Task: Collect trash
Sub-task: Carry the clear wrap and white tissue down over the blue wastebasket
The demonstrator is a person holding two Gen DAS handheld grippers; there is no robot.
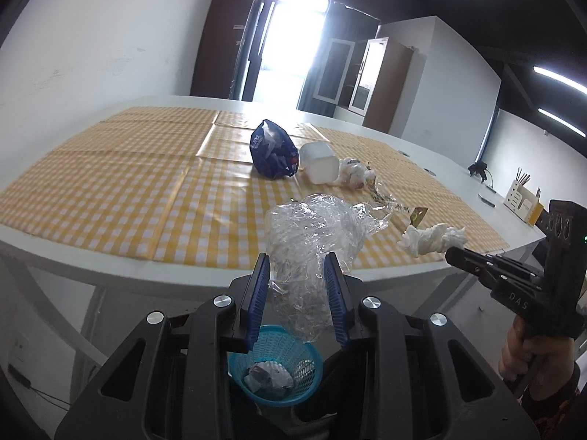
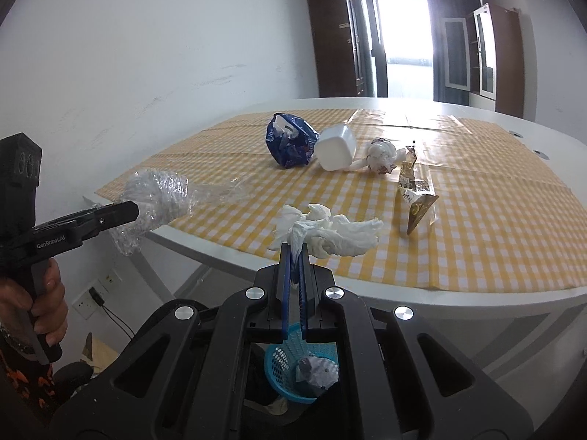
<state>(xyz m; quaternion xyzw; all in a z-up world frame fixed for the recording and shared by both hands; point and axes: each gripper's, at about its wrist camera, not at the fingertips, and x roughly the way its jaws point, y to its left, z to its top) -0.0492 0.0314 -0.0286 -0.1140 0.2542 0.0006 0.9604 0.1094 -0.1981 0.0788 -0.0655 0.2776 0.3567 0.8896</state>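
My left gripper (image 1: pixel 296 262) is shut on a crumpled clear plastic wrap (image 1: pixel 312 234), held off the near table edge above the blue mesh trash basket (image 1: pixel 275 363) on the floor. It also shows in the right wrist view (image 2: pixel 128 211) with the wrap (image 2: pixel 157 201). My right gripper (image 2: pixel 294 251) is shut on a crumpled white tissue (image 2: pixel 330 233), also over the basket (image 2: pixel 293 366); it shows in the left wrist view (image 1: pixel 453 255) with the tissue (image 1: pixel 429 240). The basket holds crumpled paper.
On the yellow checked tablecloth (image 2: pixel 477 220) lie a blue snack bag (image 2: pixel 290 141), a white plastic cup (image 2: pixel 335 148) on its side, a balled wrapper (image 2: pixel 381 156) and a gold wrapper (image 2: pixel 416 198). A pen holder (image 1: pixel 522 201) stands far right.
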